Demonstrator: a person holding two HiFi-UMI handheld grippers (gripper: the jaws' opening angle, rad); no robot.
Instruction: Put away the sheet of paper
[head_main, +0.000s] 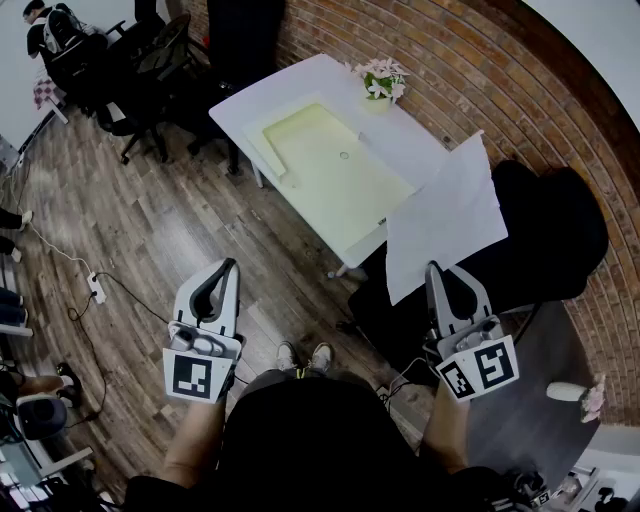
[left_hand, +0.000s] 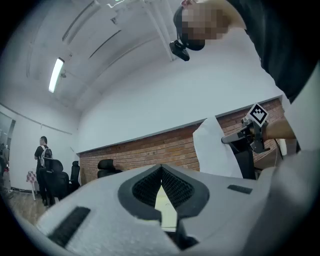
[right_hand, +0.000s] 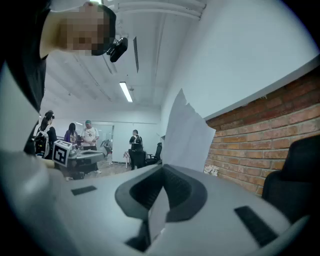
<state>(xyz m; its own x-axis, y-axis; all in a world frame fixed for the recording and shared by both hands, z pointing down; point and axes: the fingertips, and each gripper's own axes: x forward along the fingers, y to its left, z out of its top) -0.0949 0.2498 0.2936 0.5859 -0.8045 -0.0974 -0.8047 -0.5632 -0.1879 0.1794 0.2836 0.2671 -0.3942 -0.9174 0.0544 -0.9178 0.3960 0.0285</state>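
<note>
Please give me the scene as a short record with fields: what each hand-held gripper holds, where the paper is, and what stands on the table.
right hand-held gripper: shut on the sheet of paper, at its lower edge
sheet of paper: white, rising from the jaws, held in the air near the white table
left hand-held gripper: shut, nothing between its jaws
white table: bears a pale yellow tray and a pot of flowers at one corner
task state: paper not yet put away
</note>
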